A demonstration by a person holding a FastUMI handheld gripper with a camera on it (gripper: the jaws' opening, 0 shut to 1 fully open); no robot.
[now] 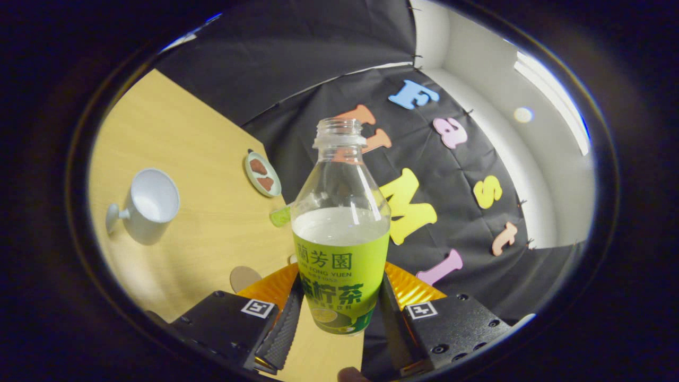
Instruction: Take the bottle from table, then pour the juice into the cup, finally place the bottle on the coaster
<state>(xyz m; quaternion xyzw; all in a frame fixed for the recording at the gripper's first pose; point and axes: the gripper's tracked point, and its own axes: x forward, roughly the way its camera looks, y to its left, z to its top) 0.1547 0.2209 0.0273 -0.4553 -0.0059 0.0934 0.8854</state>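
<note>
I've got the bottle point(341, 233) clamped: gripper point(339, 313) closed on its lower body, both fingers point(284, 323) pressing the label from either side. Bottle sits centre frame, uncapped, about half full, lifted off the table point(201, 159), and the scene is rolled in view, so I judge the rig is tilted.

Cup point(150, 204) is at left of frame, well apart from the bottle, mouth towards the camera. Looks empty, so I judge the pour isn't done.

Risks:
- Open neck, liquid mid-height. Too fast a tip and juice overshoots the rim onto the wood.
- Grip is low on a slick label; bottle could pivot or slip as weight shifts.
- Small dish point(262, 174) sits above centre-left, near the swing path.

Hard to tell:
- Round tan disc point(244, 277), lower left beside the fingers, probably the coaster, partly cut off.
- Green object point(280, 216) behind the bottle, mostly hidden.
- Bottle base hidden between the fingers.
</note>
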